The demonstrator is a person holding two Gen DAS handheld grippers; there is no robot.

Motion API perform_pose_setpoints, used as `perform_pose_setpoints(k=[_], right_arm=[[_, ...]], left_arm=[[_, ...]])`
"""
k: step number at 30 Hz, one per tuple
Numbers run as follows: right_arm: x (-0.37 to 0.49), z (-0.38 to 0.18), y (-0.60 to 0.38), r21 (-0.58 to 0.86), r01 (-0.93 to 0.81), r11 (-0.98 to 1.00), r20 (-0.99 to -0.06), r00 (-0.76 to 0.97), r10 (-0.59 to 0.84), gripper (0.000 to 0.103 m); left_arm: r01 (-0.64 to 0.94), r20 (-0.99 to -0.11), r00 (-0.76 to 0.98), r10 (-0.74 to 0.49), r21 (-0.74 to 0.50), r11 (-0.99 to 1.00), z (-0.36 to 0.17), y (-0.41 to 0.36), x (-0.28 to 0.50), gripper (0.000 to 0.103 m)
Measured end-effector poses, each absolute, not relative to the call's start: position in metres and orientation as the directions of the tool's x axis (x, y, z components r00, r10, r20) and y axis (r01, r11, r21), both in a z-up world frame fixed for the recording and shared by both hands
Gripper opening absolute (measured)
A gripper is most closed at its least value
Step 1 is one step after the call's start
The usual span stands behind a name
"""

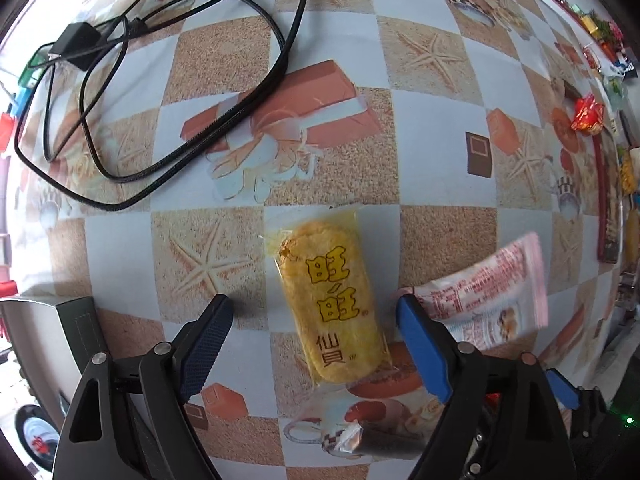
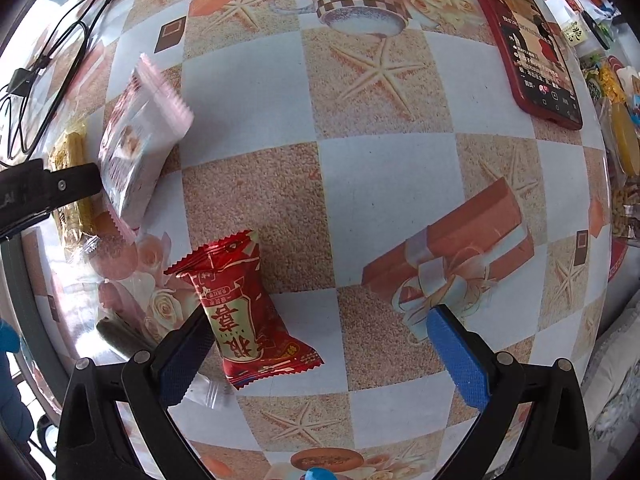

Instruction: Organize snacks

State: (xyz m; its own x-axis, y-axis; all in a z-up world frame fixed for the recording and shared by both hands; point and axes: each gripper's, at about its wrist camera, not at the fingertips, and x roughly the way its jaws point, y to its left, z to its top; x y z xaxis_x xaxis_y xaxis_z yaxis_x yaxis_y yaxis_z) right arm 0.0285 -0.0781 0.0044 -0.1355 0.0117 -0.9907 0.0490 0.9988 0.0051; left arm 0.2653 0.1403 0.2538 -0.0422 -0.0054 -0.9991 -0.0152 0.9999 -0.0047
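Left gripper (image 1: 314, 312): directed straight down at the checkered starfish-and-gift-box patterned tablecloth (image 1: 328, 64), its two blue-padded fingers (image 1: 420, 344) spread wide. The yellow rice cracker in a clear wrapper (image 1: 332, 304) lies flat on the cloth between the fingers, with neither pad touching it. Its wrapper bears large yellow characters "旺旺" and, beneath them, darker characters "仙貝". Just beside the right-hand pad, a pink-and-white crimped-edge snack packet (image 1: 488, 292) appears blurred and tilted; its small red print cannot be read, and whether it touches the pad cannot be told. A coiled black cable with a small black adapter (image 1: 80, 46) lies well apart toward the far left of the cloth.

Right gripper (image 2: 316, 340): likewise directed straight down, its jaws wide apart and holding nothing. A red foil snack packet with serrated ends (image 2: 244, 312) lies on the cloth just beside the left-hand finger (image 2: 184, 360); its cream label carries red characters seen upside down and not surely legible. In this view the pink-and-white packet (image 2: 136, 148) stands tilted at the left, next to a black finger of the left gripper (image 2: 60, 192), with the yellow cracker (image 2: 72, 184) partly hidden behind. A red-cased smartphone with a lit screen (image 2: 532, 48) lies at the upper right.
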Motion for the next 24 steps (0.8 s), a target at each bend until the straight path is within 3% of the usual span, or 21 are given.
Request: perform_pose_setpoints(k=[3, 6, 8, 11, 14, 15, 16, 24], right_arm=[[0.035, 0.001, -0.075, 0.006, 0.015, 1.000, -0.990, -0.140, 0.008, 0.103], [0.039, 0.000, -0.070, 0.006, -0.017, 1.000, -0.989, -0.151, 0.004, 0.103], [0.040, 0.000, -0.068, 0.004, -0.022, 1.000, -0.988, -0.156, 0.000, 0.103], [0.038, 0.005, -0.060, 0.001, -0.042, 0.999, -0.991, -0.132, -0.004, 0.090], [0.035, 0.017, -0.048, -0.005, -0.090, 0.996, -0.995, -0.094, -0.013, 0.057], [0.034, 0.021, -0.043, -0.005, -0.107, 0.994, -0.996, -0.083, -0.014, 0.035], [0.034, 0.024, -0.038, -0.005, -0.125, 0.992, -0.997, -0.079, -0.014, 0.028], [0.009, 0.024, -0.044, 0.053, -0.105, 0.993, -0.994, -0.105, 0.042, 0.028]], left_arm=[[-0.016, -0.999, -0.034, -0.005, -0.004, 1.000, 0.253, 0.137, 0.261, 0.088], [0.011, -1.000, -0.022, -0.007, -0.007, 1.000, 0.262, 0.137, 0.253, 0.081], [0.040, -1.000, -0.008, -0.006, -0.007, 0.999, 0.270, 0.134, 0.247, 0.064], [0.082, -1.000, 0.005, -0.010, -0.009, 0.997, 0.274, 0.131, 0.242, 0.045], [0.114, -1.000, 0.004, -0.014, -0.014, 0.993, 0.276, 0.133, 0.232, 0.039], [0.123, -1.000, 0.001, -0.012, -0.012, 0.992, 0.276, 0.133, 0.227, 0.039], [0.131, -1.000, -0.001, -0.010, -0.010, 0.991, 0.276, 0.134, 0.221, 0.039], [0.169, -0.999, -0.037, -0.020, -0.026, 0.985, 0.273, 0.145, 0.127, 0.039]])
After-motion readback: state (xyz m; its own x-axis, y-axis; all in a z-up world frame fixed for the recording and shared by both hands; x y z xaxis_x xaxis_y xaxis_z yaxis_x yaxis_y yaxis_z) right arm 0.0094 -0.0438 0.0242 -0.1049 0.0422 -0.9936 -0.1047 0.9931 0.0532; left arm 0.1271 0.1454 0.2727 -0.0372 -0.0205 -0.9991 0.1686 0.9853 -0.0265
